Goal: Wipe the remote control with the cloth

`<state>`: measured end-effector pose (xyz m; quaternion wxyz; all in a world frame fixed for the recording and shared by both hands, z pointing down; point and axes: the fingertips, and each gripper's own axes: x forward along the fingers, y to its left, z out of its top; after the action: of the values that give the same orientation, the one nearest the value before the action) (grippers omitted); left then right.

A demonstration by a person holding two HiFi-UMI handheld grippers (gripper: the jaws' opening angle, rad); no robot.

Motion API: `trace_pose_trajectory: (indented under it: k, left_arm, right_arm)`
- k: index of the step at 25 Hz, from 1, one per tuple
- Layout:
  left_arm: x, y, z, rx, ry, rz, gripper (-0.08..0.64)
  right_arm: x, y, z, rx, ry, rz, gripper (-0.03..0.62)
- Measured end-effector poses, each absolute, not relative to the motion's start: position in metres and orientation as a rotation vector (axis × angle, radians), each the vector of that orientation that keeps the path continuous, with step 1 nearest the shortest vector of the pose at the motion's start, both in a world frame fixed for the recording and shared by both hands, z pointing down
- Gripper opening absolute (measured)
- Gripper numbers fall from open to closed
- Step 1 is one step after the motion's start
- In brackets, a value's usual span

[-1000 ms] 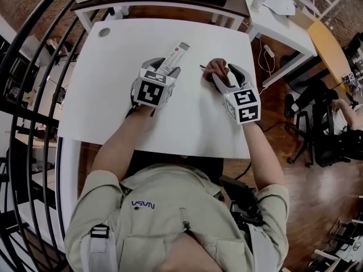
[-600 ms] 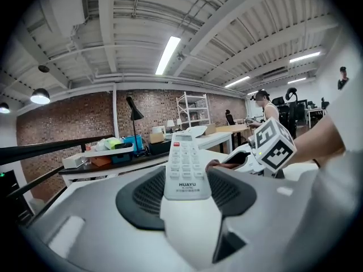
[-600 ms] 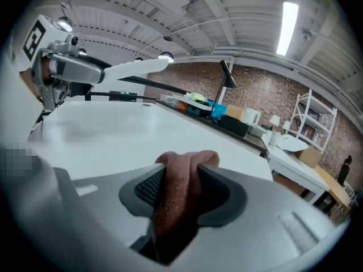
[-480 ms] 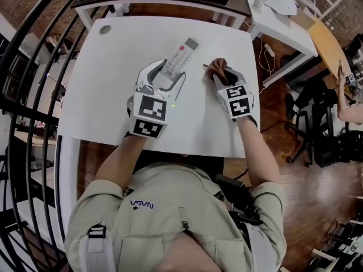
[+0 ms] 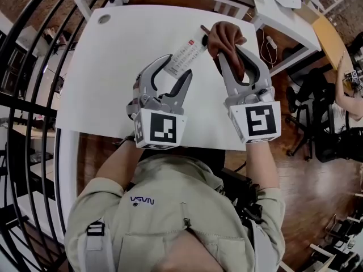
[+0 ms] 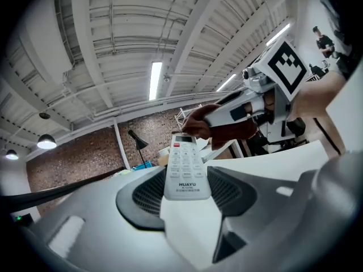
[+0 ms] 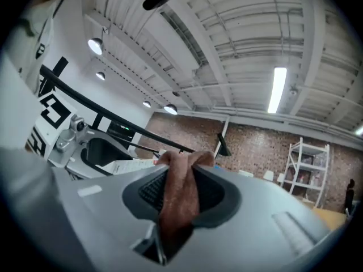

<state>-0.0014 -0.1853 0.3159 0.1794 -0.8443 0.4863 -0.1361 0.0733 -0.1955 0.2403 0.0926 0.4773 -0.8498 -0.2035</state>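
A white remote control (image 5: 188, 51) is held off the white table (image 5: 108, 89) by my left gripper (image 5: 178, 66), whose jaws grip its near end, buttons up (image 6: 184, 171). My right gripper (image 5: 231, 52) is raised beside it. Its jaws are closing, and a brown cloth (image 5: 226, 35) is pinched between the pads (image 7: 180, 194). The bunched cloth (image 6: 227, 128) hangs at the remote's far end, touching or just short of it. In the right gripper view the left gripper (image 7: 85, 146) shows at the left.
A black curved railing (image 5: 34, 95) runs along the table's left side. A second white table (image 5: 283, 16) stands at the upper right. An office chair (image 5: 317, 118) and a seated person (image 5: 347, 103) are on the wooden floor to the right.
Both grippers have lifted off the table towards the camera. The left one carries the remote. The right one has shut on the brown cloth and lifted it to the remote's far end.
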Motion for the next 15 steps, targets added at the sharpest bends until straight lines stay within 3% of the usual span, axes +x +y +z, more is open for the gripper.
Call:
trace_pose_trajectory:
  k: [11,15]
  left_arm:
    - [0.004,-0.175,0.296,-2.223,1.357,-0.369,0.239]
    - [0.006,-0.168,0.296,-2.185,1.331,-0.373,0.24]
  right_arm:
    - [-0.003,-0.126,0.274,0.8,-2.528,-0.641,0.092]
    - [0.029,-0.133,0.23,1.117,-2.583,-0.692,0.092]
